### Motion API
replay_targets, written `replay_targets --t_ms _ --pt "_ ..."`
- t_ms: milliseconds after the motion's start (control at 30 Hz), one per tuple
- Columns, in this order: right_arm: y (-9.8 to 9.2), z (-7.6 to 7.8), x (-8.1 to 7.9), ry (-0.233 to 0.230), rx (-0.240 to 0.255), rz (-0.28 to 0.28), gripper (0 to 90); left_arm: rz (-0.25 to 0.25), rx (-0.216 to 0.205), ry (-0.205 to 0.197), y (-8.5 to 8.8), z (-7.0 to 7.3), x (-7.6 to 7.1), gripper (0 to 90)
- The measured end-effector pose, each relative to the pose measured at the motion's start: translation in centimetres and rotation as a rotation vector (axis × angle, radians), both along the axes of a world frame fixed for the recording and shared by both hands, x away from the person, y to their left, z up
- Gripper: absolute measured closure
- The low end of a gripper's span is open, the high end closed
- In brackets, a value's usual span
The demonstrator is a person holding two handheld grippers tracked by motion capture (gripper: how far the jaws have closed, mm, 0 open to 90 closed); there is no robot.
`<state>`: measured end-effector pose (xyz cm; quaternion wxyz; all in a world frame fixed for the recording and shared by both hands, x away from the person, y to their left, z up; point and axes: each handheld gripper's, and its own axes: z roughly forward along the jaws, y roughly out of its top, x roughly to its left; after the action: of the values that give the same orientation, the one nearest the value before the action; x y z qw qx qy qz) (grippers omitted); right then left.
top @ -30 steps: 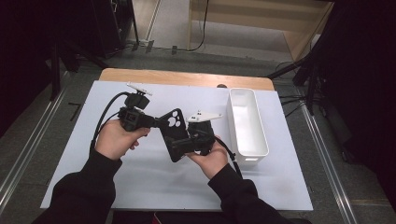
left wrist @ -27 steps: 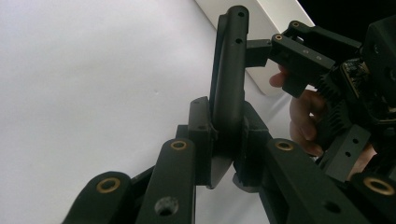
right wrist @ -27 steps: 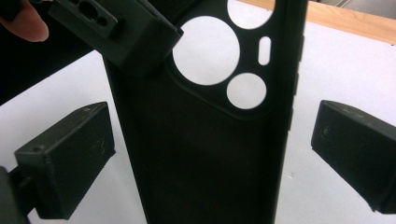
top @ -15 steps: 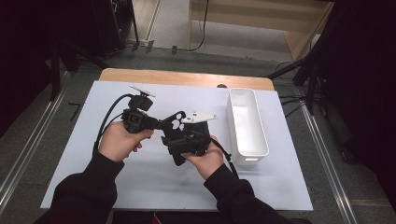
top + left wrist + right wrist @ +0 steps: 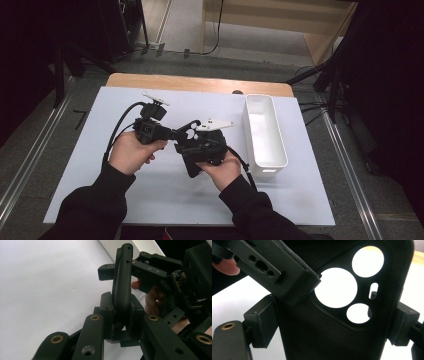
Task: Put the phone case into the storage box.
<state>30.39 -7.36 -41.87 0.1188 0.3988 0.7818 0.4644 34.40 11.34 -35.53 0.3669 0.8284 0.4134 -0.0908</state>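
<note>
A black phone case (image 5: 192,150) is held above the table (image 5: 90,165) between both grippers. The right gripper (image 5: 332,340) spans its width, pads at both long edges; its jaws have just been closing. The left gripper (image 5: 120,322) is pinched on one edge, case edge-on along its jaws. The long axis runs away from the right gripper, cut-outs farthest. A white bin (image 5: 265,135) lies beyond the right hand (image 5: 222,167).
</note>
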Motion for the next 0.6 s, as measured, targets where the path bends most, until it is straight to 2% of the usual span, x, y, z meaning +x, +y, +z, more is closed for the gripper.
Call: replay_targets --t_ms 100,200,333,533,600 --pt "-0.1 0.2 0.1 -0.002 -0.003 0.006 12.4 -0.005 -0.005 -0.008 0.1 0.0 0.0 76.9" --pt "-0.1 0.2 0.1 0.003 0.007 0.012 12.6 -0.003 -0.007 -0.011 0.1 0.2 0.0 72.4" --pt "-0.2 0.1 0.2 0.012 0.001 0.019 12.7 -0.015 -0.015 -0.035 0.3 0.5 0.0 71.8" --pt "-0.1 0.0 0.2 0.011 -0.004 0.033 12.7 -0.009 -0.011 -0.052 0.8 1.5 -0.1 61.9" --pt "-0.1 0.0 0.2 0.016 -0.008 0.036 12.7 -0.006 -0.014 -0.054 1.0 1.6 -0.1 61.9"
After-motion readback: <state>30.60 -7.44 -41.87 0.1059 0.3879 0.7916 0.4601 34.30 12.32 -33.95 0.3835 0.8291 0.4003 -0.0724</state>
